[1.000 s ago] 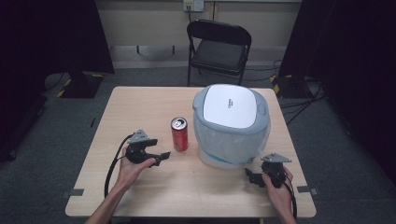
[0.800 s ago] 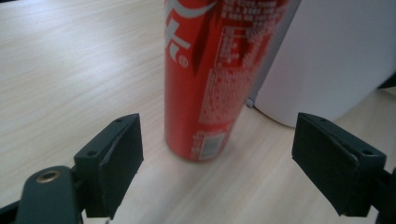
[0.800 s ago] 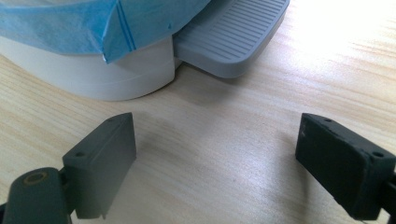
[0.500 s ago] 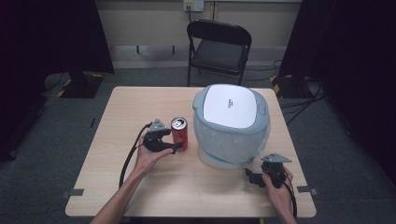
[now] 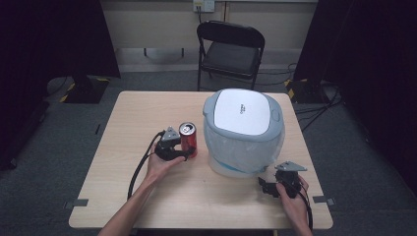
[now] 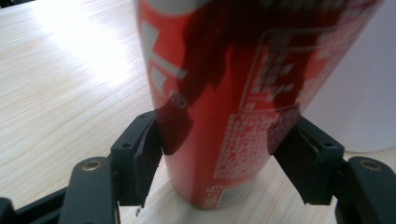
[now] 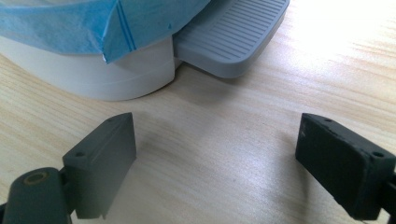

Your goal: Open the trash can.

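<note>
- The left hand-held gripper (image 5: 183, 151) has moved across the table (image 5: 123, 128) over the last second, from a spot well to the left of the red soda can (image 5: 188, 138) to right up against it.
- In the left gripper view its jaws now straddle the lower body of the can (image 6: 224, 116), one on each side; the left pad (image 6: 144, 156) looks to be touching the can wall and the right one is at or just off it, so the jaws are closing around the can but a firm grip is not yet certain.
- The can itself has not shifted: it stands upright on the table, just to the left of the white pedal bin (image 5: 244, 130), near it but apart.
- The right hand-held gripper (image 5: 265, 187) has stayed where it was, resting on the table in front of the bin and to its right, jaws spread wide with nothing between them.
- In the right gripper view the bin's grey foot pedal (image 7: 233, 37) lies just ahead of those jaws, beneath the blue bin liner (image 7: 84, 23).
- My reading: the reach is finished and the grasp is the step in hand; the lid (image 5: 244, 111) is down, so the right gripper looks placed to press the pedal.
</note>
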`<state>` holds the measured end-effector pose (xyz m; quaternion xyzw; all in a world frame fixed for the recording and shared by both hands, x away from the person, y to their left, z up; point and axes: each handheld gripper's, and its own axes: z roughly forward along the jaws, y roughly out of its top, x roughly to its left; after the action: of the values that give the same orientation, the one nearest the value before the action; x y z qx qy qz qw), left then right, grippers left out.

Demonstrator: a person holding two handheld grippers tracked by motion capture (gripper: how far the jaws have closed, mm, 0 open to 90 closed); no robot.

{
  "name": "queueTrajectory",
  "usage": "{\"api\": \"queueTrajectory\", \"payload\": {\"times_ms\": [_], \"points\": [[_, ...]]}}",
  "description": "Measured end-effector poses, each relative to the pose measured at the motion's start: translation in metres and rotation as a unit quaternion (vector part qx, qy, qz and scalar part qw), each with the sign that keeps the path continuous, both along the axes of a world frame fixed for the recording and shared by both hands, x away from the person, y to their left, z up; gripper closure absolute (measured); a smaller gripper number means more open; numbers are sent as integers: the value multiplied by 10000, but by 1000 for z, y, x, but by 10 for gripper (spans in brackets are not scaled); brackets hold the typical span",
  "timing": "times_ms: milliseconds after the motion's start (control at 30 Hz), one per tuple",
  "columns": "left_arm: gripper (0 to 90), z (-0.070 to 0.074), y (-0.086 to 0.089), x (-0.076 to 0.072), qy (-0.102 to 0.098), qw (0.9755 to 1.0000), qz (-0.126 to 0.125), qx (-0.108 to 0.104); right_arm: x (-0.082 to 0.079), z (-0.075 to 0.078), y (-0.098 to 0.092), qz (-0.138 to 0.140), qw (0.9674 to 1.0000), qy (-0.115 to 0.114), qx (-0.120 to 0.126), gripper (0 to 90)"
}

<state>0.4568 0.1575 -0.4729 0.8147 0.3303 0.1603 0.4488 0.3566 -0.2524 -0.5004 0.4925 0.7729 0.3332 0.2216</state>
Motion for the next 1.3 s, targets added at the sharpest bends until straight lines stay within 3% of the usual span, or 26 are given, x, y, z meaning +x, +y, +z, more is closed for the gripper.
{"api": "queueTrajectory", "payload": {"times_ms": [33,167,233,400,467,600,667,900,1000,1067,1167,1267,1300], "points": [[339,3,4,-1,-54,9999,22,83,0,0,0,-1,10000,0,0,112],[342,16,29,-12,-160,9997,206,21,0,0,0,-1,10000,0,0,112],[342,18,47,-17,-105,9993,352,44,0,0,0,0,10000,-1,-1,112],[343,11,93,-24,35,9969,777,94,0,0,0,-3,10000,0,-2,112],[343,7,110,-28,55,9951,970,158,0,0,0,-3,10000,0,-3,111],[343,2,135,-29,88,9917,1281,90,0,0,0,-7,10000,-7,-17,109],[343,2,141,-27,65,9899,1411,65,0,0,0,-2,10000,-9,-20,108],[338,1,142,-26,-6,9891,1460,196,0,0,0,1,10000,-8,-23,108],[329,-1,143,-25,109,9896,1433,119,0,0,0,-1,10000,-8,-20,108],[248,-3,145,-25,251,9888,1465,92,0,0,0,-12,10000,-7,-19,109],[219,-1,148,-30,331,9889,1446,22,1,0,0,-16,10000,-6,-17,109],[241,2,148,-44,127,9872,1588,74,1,0,0,-18,10000,0,-4,110],[242,4,149,-50,119,9867,1620,6,1,0,0,-6,10000,6,-1,111]]}}
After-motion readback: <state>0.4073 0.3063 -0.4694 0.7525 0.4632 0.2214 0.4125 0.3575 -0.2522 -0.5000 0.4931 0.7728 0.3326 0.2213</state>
